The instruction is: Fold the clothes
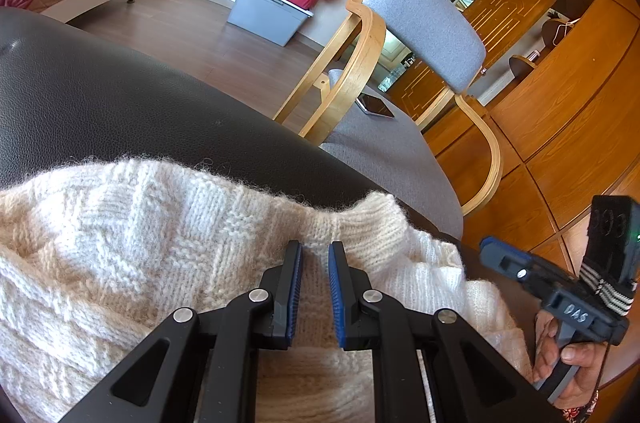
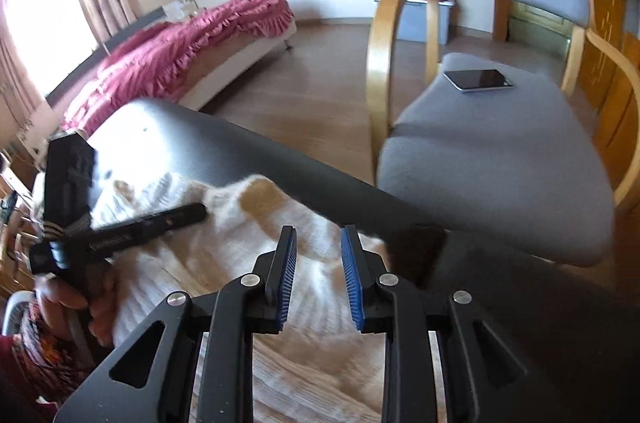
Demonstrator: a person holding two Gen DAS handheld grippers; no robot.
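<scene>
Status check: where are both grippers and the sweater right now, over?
Left gripper open, over cream sweater near its ribbed edge. Right gripper open, over sweater too. Sweater lies on black leather surface. Nothing blocking.

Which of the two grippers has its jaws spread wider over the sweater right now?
The right gripper: its blue pads stand clearly farther apart above the cream sweater. The left gripper shows a narrower gap, low over the ribbed cuff.

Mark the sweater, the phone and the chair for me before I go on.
sweater (image 1: 120, 243): left wrist view, on the knit body left of the jaws.
phone (image 2: 478, 79): right wrist view, on the middle of its dark screen.
chair (image 2: 496, 151): right wrist view, on the bare grey seat cushion.
</scene>
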